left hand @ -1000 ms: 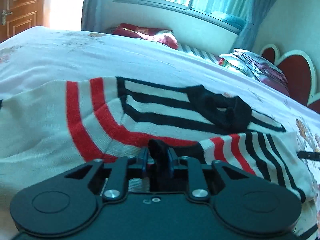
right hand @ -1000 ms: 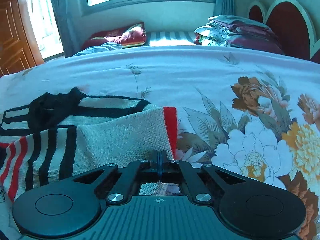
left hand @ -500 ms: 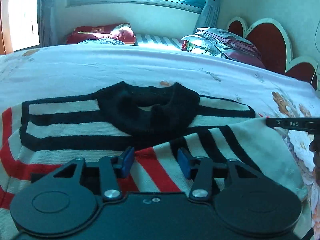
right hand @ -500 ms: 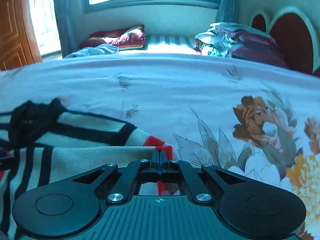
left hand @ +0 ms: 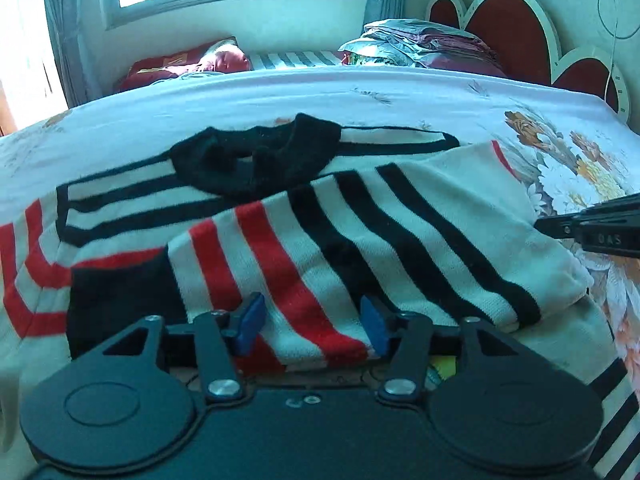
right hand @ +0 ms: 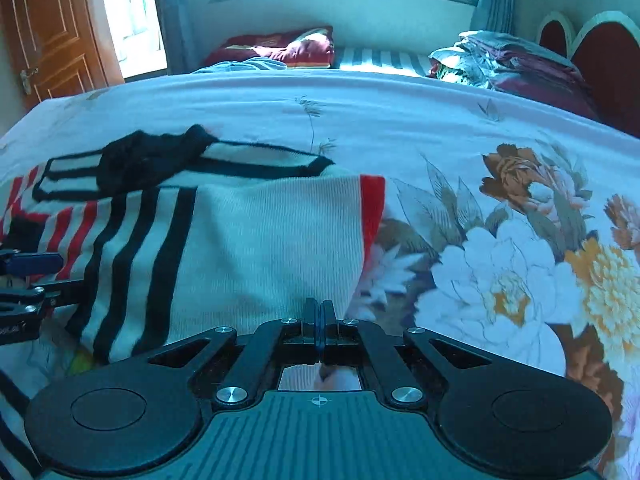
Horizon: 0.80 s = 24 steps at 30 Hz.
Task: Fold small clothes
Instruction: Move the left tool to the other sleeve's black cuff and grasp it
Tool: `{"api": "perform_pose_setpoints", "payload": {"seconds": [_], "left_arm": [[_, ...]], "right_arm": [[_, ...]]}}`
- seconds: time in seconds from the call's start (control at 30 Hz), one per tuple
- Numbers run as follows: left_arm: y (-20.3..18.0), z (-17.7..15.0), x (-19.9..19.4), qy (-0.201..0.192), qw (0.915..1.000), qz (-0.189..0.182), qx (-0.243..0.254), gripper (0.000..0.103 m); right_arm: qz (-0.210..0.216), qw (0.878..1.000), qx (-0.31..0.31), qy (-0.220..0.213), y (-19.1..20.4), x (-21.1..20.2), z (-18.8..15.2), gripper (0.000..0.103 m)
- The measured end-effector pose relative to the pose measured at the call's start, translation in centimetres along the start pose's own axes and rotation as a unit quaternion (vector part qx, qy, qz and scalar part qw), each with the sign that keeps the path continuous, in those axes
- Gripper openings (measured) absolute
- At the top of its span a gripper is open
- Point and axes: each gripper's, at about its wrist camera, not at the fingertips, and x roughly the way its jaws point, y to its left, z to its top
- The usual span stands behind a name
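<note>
A small white knit sweater [left hand: 360,224] with red and black stripes and a black collar [left hand: 256,160] lies on the floral bedsheet [left hand: 560,152]. One sleeve [left hand: 304,264] is folded across its body. My left gripper [left hand: 312,320] is open, its blue pads either side of the sleeve near the black cuff [left hand: 116,304]. In the right wrist view the sweater [right hand: 256,248] lies left of centre. My right gripper [right hand: 318,320] is shut at the sweater's right edge; it seems to pinch the fabric. It also shows in the left wrist view [left hand: 592,232].
A stack of folded bedding [right hand: 512,60] and a red pillow [right hand: 280,46] lie at the bed's far side under the window. A red heart-shaped headboard [left hand: 516,24] stands at the right. A wooden door [right hand: 48,28] is at the far left.
My left gripper let go of the black cuff, opened and swung to face the collar. The sleeve now lies across the sweater's body. My right gripper stayed shut at the edge.
</note>
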Motion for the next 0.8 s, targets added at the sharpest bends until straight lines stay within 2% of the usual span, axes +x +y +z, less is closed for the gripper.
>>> {"api": "perform_pose_setpoints", "payload": {"seconds": [0.07, 0.17, 0.2, 0.23, 0.27, 0.3, 0.37, 0.4, 0.47, 0.5, 0.57, 0.6, 0.67, 0.7, 0.73, 0.8], "left_arm": [[0.2, 0.4, -0.3, 0.002, 0.9998, 0.006, -0.017, 0.052], [0.0, 0.6, -2.2, -0.038, 0.999, 0.015, -0.02, 0.053], [0.0, 0.4, -2.4, -0.039, 0.9987, 0.024, -0.022, 0.056], [0.2, 0.2, -1.9, -0.027, 0.9989, 0.031, -0.025, 0.057], [0.5, -0.1, -1.0, 0.007, 0.9989, 0.035, -0.031, 0.057], [0.8, -0.5, -0.4, 0.013, 0.9989, 0.031, -0.033, 0.059], [1.2, -0.3, -1.0, 0.009, 0.9985, 0.033, -0.042, 0.058], [1.3, -0.1, -1.7, -0.002, 0.9981, 0.04, -0.047, 0.056], [1.6, -0.3, -3.0, -0.031, 0.9968, 0.056, -0.047, 0.059], [2.1, -0.4, -2.7, -0.02, 0.9962, 0.07, -0.049, 0.059], [3.5, -0.9, -1.2, 0.016, 0.9947, 0.086, -0.054, 0.063], [3.9, -1.2, -1.1, 0.006, 0.9957, 0.079, -0.048, 0.066], [4.3, -0.6, -1.8, 0.012, 0.9948, 0.082, -0.059, 0.065], [4.5, -0.6, -2.6, 0.001, 0.9938, 0.089, -0.067, 0.062], [4.8, -0.8, -3.7, -0.015, 0.9926, 0.092, -0.078, 0.063], [6.1, -1.7, -5.3, -0.019, 0.9887, 0.095, -0.114, 0.065]], "right_arm": [[-0.013, 1.0, 0.006, 0.0, 0.2, -0.8, -0.6, 0.0], [0.024, 0.999, 0.034, -0.028, 0.2, -3.2, -0.7, 0.0], [0.032, 0.999, 0.031, -0.032, 0.6, -3.6, -0.9, 0.0], [0.036, 0.999, 0.019, -0.03, 1.2, -3.7, -1.3, 0.0], [0.036, 0.999, 0.008, -0.012, 1.7, -3.0, -1.9, 0.0], [0.035, 0.999, 0.004, 0.012, 1.9, -1.9, -2.5, 0.0], [0.032, 0.999, 0.008, 0.004, 2.1, -2.3, -2.6, 0.0], [0.03, 1.0, 0.008, -0.005, 2.2, -3.0, -2.4, 0.0], [0.039, 0.999, 0.007, -0.033, 2.3, -4.2, -2.4, 0.0], [0.047, 0.998, 0.007, -0.03, 2.4, -4.1, -2.4, 0.0], [0.043, 0.999, -0.006, 0.02, 2.7, -2.4, -2.9, 0.0], [0.044, 0.999, -0.012, 0.006, 2.7, -2.4, -3.0, 0.0], [0.041, 0.999, -0.003, 0.007, 2.7, -2.7, -2.7, 0.0], [0.042, 0.999, 0.004, -0.008, 2.6, -3.2, -2.6, 0.0], [0.042, 0.999, 0.009, -0.022, 2.5, -3.8, -2.6, 0.0], [0.04, 0.999, 0.013, -0.027, 2.5, -4.1, -2.4, 0.0]]}}
